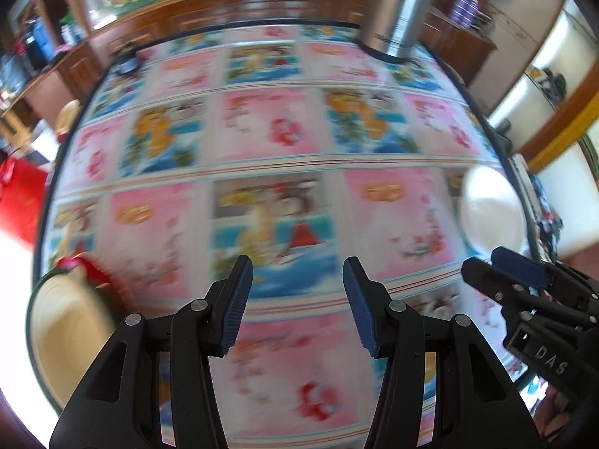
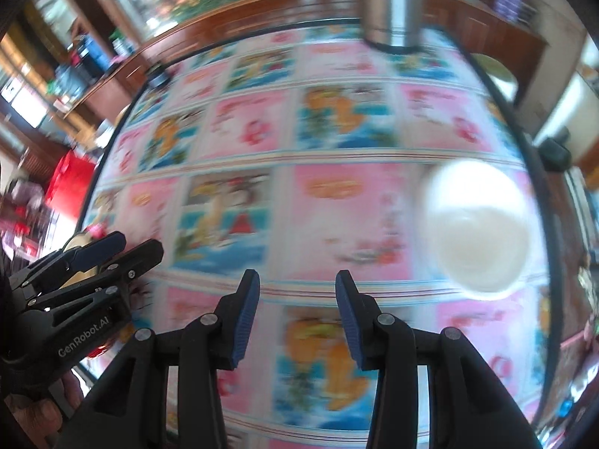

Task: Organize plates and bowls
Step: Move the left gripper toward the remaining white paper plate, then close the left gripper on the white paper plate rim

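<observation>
Over the round table, with its pink-and-blue picture cloth, I held both tongs pointing steeply down. Both frames were blurred.

My left gripper stood partly open, blue pads apart, only cloth showing between them, nothing gripped. My right gripper stood the same way: jaws parted, only cloth in the gap, nothing held. Neither touched any dish.

White bowl sat on the table near its right rim, right of my right gripper and apart from it. In the left wrist view the same white bowl showed at the table's right edge, just beyond the right gripper, which came into that frame from the right.

Cream plate with a dark green rim lay at the table's left edge, left of my left gripper, not touching it. A red patterned piece sat against the plate's upper edge; too blurred to say what it was. In the right wrist view my left gripper came in from the left and covered most of that plate.

Steel cylinder stood upright at the table's far side. A small dark object sat at the table's far left rim, too small to tell. Wooden cabinets ran behind the table.
</observation>
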The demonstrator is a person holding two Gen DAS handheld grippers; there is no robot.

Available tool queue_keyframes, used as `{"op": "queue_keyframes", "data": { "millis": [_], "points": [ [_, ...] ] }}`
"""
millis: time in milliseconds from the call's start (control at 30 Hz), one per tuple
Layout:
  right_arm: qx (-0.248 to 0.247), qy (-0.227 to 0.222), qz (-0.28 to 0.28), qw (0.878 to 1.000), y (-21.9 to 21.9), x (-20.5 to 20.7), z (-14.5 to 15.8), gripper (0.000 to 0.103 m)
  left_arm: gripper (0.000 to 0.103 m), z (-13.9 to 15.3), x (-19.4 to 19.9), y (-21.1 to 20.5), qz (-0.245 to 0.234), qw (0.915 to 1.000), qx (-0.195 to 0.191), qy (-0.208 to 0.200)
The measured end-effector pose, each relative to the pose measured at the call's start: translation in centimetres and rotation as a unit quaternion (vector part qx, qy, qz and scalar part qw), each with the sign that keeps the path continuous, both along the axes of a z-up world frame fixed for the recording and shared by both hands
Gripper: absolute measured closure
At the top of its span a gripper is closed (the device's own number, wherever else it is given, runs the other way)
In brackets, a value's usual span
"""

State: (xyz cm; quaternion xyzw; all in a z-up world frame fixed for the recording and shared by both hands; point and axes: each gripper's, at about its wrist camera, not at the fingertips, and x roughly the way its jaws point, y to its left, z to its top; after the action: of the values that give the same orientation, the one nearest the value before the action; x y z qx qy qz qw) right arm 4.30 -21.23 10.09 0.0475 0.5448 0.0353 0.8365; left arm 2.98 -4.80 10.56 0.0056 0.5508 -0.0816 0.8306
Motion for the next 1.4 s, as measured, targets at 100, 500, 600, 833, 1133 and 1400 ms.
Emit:
{"op": "queue_keyframes", "data": {
  "millis": [100, 500, 600, 833, 1133, 1400],
  "points": [
    [-0.005, -0.005, -0.037, 0.999, -4.1, -0.3, 0.6, 0.055, 0.053, -0.3, 1.3, -3.6, -0.028, 0.9995, -0.008, 0.008],
    [0.0, 0.005, -0.14, 0.99, -16.2, 1.0, -0.5, 0.053, 0.053, -3.0, 5.6, -13.7, -0.078, 0.9953, -0.023, 0.052],
    [0.005, 0.008, -0.141, 0.99, -17.1, 1.5, -1.0, 0.053, 0.053, -3.7, 5.9, -14.7, -0.079, 0.9949, -0.022, 0.059],
    [0.011, 0.024, -0.129, 0.991, -17.6, 2.9, -2.7, 0.053, 0.053, -5.4, 6.5, -15.9, -0.081, 0.9937, -0.014, 0.076],
    [0.024, 0.043, -0.112, 0.992, -17.9, 3.9, -4.1, 0.054, 0.053, -6.8, 6.5, -16.8, -0.092, 0.9918, -0.01, 0.088],
    [0.043, 0.047, -0.098, 0.993, -17.3, 3.8, -4.5, 0.093, 0.078, -7.4, 6.1, -16.3, -0.099, 0.989, -0.032, 0.105]
  ]
}}
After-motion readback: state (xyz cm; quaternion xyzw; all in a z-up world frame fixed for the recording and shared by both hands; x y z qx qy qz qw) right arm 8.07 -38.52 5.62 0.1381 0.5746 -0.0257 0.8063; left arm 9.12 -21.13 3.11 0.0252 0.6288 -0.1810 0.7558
